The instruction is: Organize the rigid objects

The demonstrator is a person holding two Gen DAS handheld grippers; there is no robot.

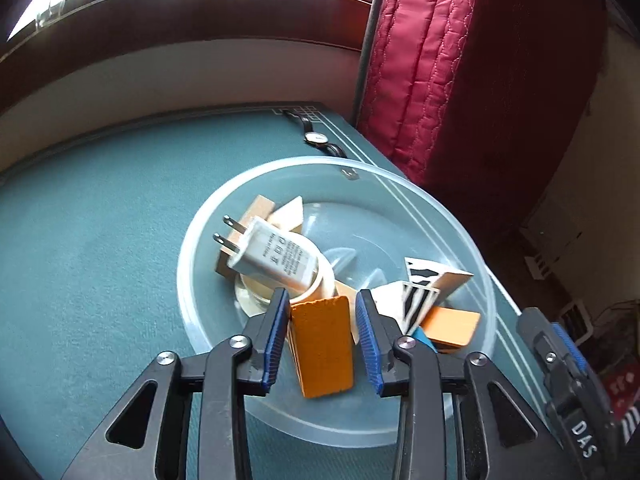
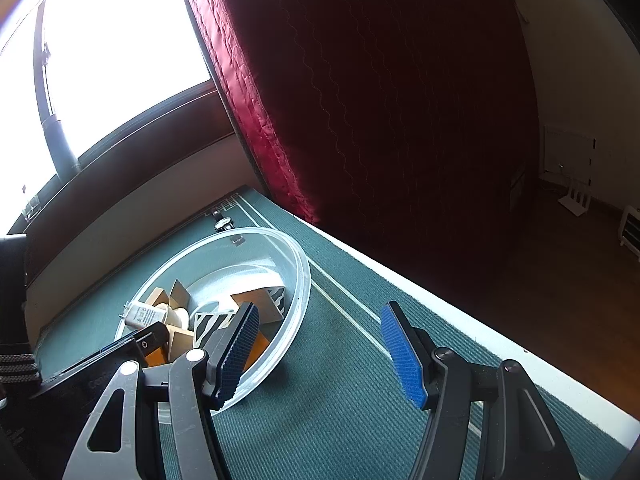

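Nearest in the left wrist view, left gripper [image 1: 322, 296]: slackened, clenching nothing. Between its blue pads [image 1: 276, 332], orange block [image 1: 322, 348], tilted, lying inside the near part of the clear bowl [image 1: 400, 184]; left pad just beside the block's edge, cannot tell whether touching; right pad apart from it by a thin gap. Just right of the right pad, striped blocks [image 1: 416, 304] and a second orange block [image 1: 452, 326], also in the bowl. Just beyond the fingertips, white charger [image 1: 272, 254] lying across a cream ring [image 1: 326, 276], prongs pointing away to the left, with wooden pieces behind. Past the bowl's far rim, watch [image 1: 316, 137] on the green table [image 1: 100, 240], near its far corner. Beyond, to the right, red quilted mattress [image 1: 460, 80] standing on edge. In the right wrist view, right gripper [image 2: 320, 312]: spread wide, grasping nothing, over bare table just right of the bowl; its left finger in front of the bowl's rim, cannot tell whether touching.
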